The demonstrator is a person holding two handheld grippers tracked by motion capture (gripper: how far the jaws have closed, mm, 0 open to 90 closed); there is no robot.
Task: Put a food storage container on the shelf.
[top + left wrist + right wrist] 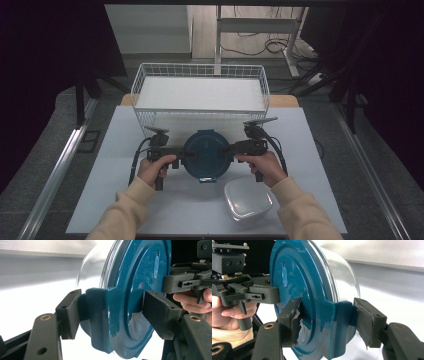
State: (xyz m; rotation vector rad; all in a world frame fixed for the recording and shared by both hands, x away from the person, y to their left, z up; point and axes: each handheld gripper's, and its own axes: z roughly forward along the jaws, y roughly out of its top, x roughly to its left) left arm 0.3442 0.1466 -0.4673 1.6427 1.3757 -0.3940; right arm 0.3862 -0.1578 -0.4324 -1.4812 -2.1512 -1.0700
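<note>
Nearest the person, on the tabletop (125, 200): clear plastic tub (247, 198), lidless, well to the right of centre, just below the right hand (263, 168). Apart from both claws.

Next out: round container with teal lid (207, 154), held between both claws near the middle of the tabletop, lid up in the high view.

Left claw (184, 152): part closed, clamped on the left latch tab of the lid. Left gripper view: one pad (68, 313) on the outer face of the teal tab (98, 315), the other pad (160, 312) pressed on the lid top. Clear glass body (92, 267) visible under the lid. Left hand (156, 169) wrapped round the handle.

Right claw (231, 149): same story, part closed, clamped on the opposite latch tab. Right gripper view: worn pad (292, 320) on the lid top, other pad (368, 320) against the outer face of the tab (340, 322). Pad covering torn on both.

Whether the container base touches the tabletop: cannot tell.

Beyond, just behind the container: white wire basket (200, 70), standing at the far edge of the tabletop. Not touched by either claw.

Farthest: floor with cables (270, 47) and a frame leg.
</note>
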